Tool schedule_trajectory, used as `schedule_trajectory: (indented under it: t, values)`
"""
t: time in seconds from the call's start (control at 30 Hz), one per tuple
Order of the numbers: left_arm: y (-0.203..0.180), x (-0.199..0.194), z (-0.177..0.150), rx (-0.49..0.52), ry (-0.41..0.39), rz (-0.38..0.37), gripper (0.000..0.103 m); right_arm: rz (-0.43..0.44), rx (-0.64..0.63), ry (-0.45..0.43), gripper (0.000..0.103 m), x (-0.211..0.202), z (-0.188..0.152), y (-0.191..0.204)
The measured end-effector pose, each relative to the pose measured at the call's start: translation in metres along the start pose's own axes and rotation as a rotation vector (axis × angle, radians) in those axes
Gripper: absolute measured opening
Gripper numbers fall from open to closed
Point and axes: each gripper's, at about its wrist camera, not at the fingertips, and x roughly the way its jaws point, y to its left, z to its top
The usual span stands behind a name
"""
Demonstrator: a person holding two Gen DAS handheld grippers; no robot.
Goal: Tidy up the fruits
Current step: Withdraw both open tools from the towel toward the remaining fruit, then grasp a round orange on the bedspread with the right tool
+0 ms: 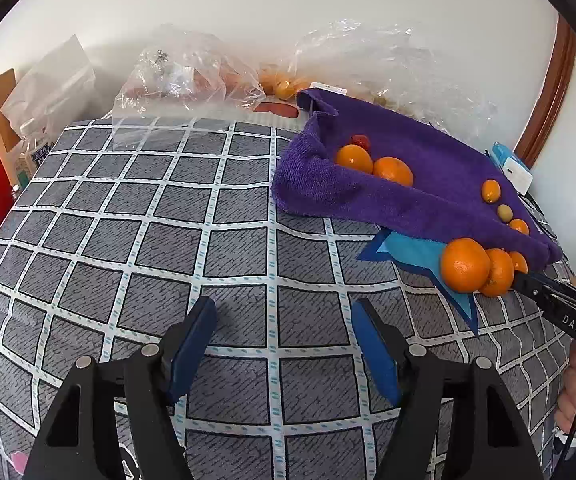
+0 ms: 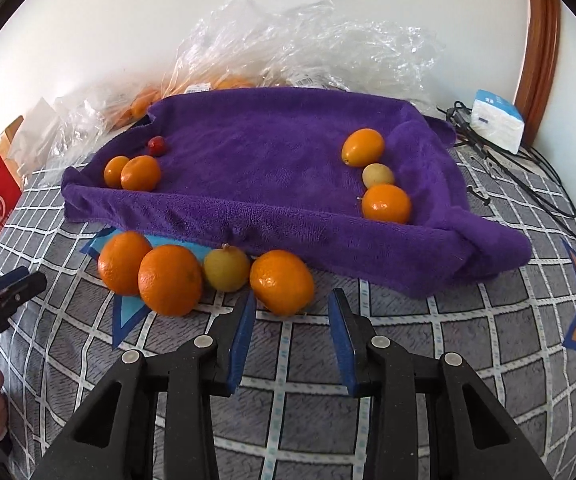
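A: Where's the fruit?
B: Four oranges (image 2: 169, 280) against the purple towel's (image 2: 288, 152) near edge; more lie on it.
A: Grippers?
B: Right gripper (image 2: 291, 312) narrowly parted, empty, just beside the rightmost orange. Left gripper (image 1: 283, 320) wider, empty, above bare checked cloth (image 1: 127, 220).

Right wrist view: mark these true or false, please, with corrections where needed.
1. Four fruits lie on the tablecloth in front of the purple towel. True.
2. The right gripper holds an orange. False: nothing sits between its fingers.
3. A small red fruit lies on the towel. True.
4. The white pack sits on the towel. False: it sits beside it, near the cables.
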Motion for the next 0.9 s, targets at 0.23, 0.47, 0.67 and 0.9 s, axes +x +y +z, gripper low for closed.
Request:
schedule_trajectory:
  t: [0.23,0.47,0.67,0.9]
  values:
    - [-0.004,0.003,0.0,0.027,0.012,0.002,0.076,-0.001,-0.01,0.009,0.036,0.012,0.006,0.0]
    - [-0.004,0.004,0.0,0.026,0.013,0.001,0.078,-0.016,0.01,-0.011,0.032,0.006,0.003,-0.004]
    - [-0.005,0.004,-0.001,0.042,0.018,0.022,0.078,-0.026,0.043,-0.028,0.032,-0.012,-0.01,-0.017]
    - [-0.008,0.001,-0.002,0.049,0.041,0.039,0.074,-0.03,0.05,-0.027,0.032,-0.02,-0.028,-0.031]
